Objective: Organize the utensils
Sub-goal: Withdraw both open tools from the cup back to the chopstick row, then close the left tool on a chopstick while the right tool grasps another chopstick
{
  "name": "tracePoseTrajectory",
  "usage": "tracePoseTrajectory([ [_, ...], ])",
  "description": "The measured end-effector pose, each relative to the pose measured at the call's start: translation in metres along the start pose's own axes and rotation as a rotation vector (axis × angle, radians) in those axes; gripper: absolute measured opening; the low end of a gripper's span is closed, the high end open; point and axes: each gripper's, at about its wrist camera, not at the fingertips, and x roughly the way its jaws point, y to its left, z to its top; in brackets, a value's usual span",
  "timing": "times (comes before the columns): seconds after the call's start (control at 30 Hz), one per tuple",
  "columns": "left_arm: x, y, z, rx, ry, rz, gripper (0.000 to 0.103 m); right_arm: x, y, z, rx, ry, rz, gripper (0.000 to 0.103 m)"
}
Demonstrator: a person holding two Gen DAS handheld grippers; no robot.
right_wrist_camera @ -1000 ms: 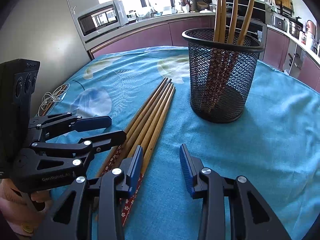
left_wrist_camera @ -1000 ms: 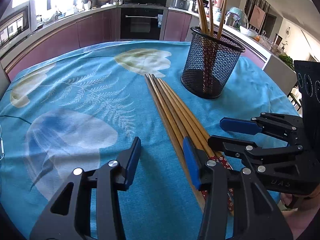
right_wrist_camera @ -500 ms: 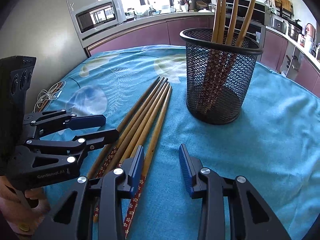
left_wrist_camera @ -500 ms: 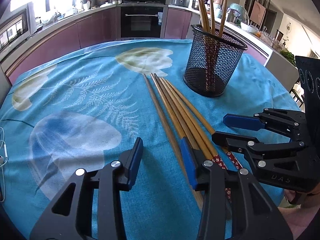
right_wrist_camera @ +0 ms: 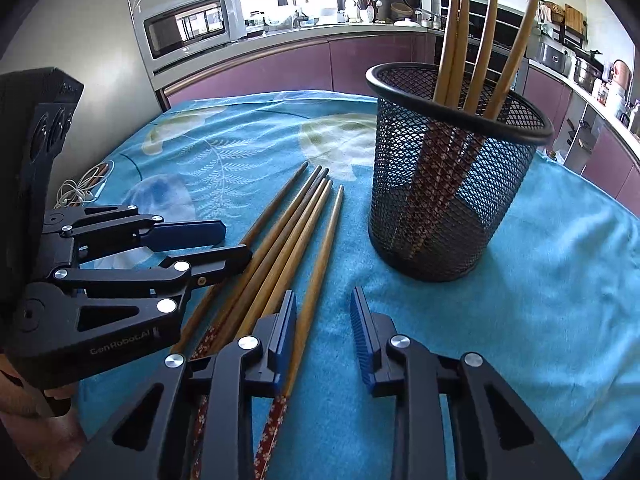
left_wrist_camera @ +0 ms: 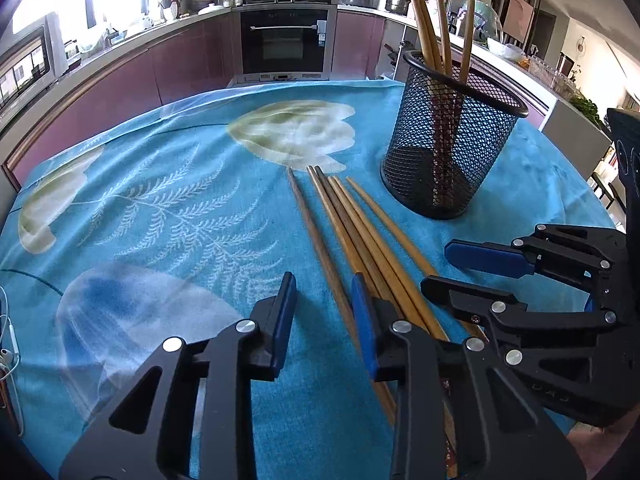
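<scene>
Left wrist view is showing the left hand-held gripper (left_wrist_camera: 322,312) hovering low over the bundle of loose chopsticks (left_wrist_camera: 352,236) lying on the blue cloth of the worktop (left_wrist_camera: 160,208). Its jaws are closing, narrowed to a modest gap, and the leftmost stick of the bundle is running right between them, but the pads are not pressing on it yet, so nothing is held. Over in the right wrist view, the right hand-held gripper (right_wrist_camera: 322,330) is also closing, and its left pad is sitting right against the rightmost stick; between the pads there is only bare cloth, nothing gripped.

So we are looking at the pick-up step: four sticks are already standing in the mesh cup (right_wrist_camera: 456,184) at the upper right of the frame, and five are waiting flat on the cloth just beside it.

In the left wrist view the loose sticks are lying side by side, long axes running from the lower right of the frame up toward the centre, narrow tips pointing away toward the cup's side and the patterned red handle ends near the grippers.

Next move, by my reading: one gripper needs to settle squarely over a single stick near its handle end, pinch it clear of its neighbours, lift, swing it upright and drop it into the cup.
</scene>
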Motion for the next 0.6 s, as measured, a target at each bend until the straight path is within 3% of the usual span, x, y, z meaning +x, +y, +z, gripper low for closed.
tracePoseTrajectory([
  [0.23, 0.006, 0.000, 0.006, -0.026, -0.001, -0.005, 0.013, 0.001, -0.008, 0.003, 0.044, -0.003, 0.015, 0.013],
  [0.43, 0.005, 0.002, 0.005, -0.065, -0.009, -0.012, 0.012, 0.000, -0.015, 0.002, 0.083, -0.006, 0.041, 0.006],
  [0.6, 0.001, 0.004, 0.002, -0.095, -0.017, -0.023, 0.010, -0.003, -0.020, 0.000, 0.111, -0.013, 0.068, 0.006],
])
